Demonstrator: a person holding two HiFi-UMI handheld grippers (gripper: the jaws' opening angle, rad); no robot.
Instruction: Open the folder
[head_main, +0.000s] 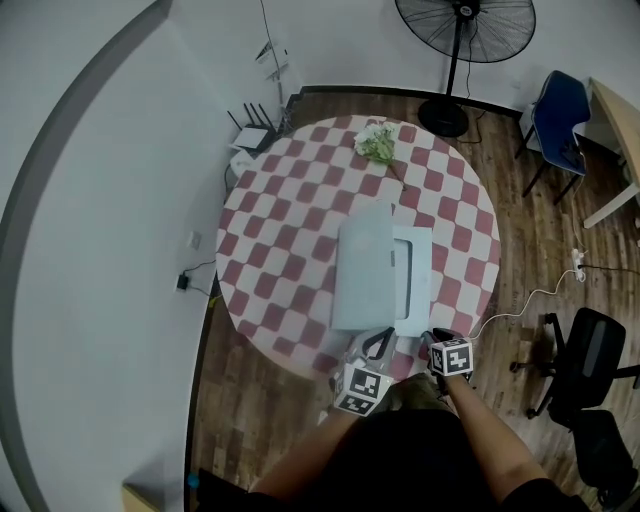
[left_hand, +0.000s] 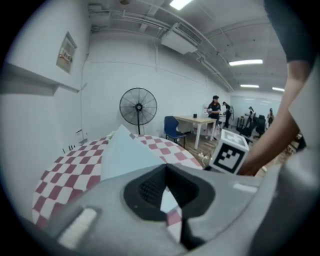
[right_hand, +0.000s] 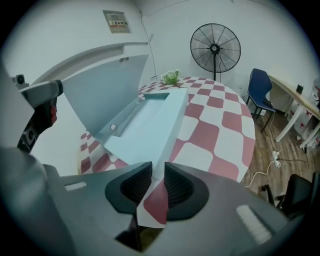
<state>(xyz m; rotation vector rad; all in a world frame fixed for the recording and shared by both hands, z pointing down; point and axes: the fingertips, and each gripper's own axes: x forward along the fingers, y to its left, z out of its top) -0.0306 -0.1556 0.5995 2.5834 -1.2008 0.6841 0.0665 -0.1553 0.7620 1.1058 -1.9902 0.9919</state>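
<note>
Pinching near edge of folder (head_main: 366, 265) cover with left gripper (head_main: 376, 345), jaws pressed together, cover tilted up off the base; holding right gripper (head_main: 432, 342) slightly spread at base's near edge, nothing clamped; lying mid checkered table (head_main: 290, 200).

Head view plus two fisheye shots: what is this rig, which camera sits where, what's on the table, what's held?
No robot: a person holds a two-jaw gripper in each hand. The head view looks down from the person's head; each other picture comes from a camera on one gripper. The round checked table bears a pale blue folder and flowers. The left gripper is shut on the cover, held raised. The right gripper has jaws slightly apart at the folder's near edge, gripping nothing visibly.
</note>
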